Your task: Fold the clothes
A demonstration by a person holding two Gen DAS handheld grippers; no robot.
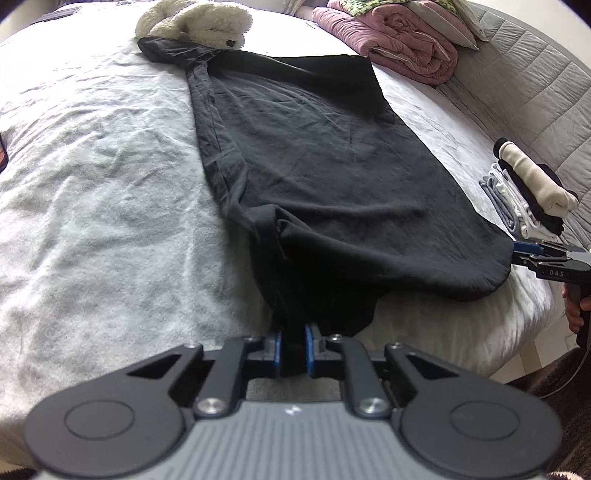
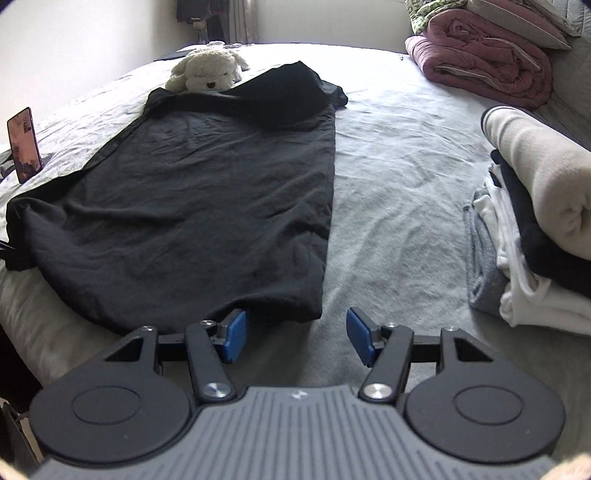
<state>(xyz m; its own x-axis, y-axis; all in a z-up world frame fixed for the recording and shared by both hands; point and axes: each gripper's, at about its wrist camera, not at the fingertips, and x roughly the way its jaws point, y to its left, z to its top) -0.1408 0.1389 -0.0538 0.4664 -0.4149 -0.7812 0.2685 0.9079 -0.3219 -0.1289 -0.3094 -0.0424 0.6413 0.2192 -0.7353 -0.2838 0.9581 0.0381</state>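
So, left wrist view: left gripper is clamped on a bunched corner of the black garment, which stretches flat ahead over the bed toward a plush toy, probably pinned for pulling it taut. Right wrist view: right gripper gapes wide, holding nothing, the garment's near edge just ahead-left, folded stack to its right.
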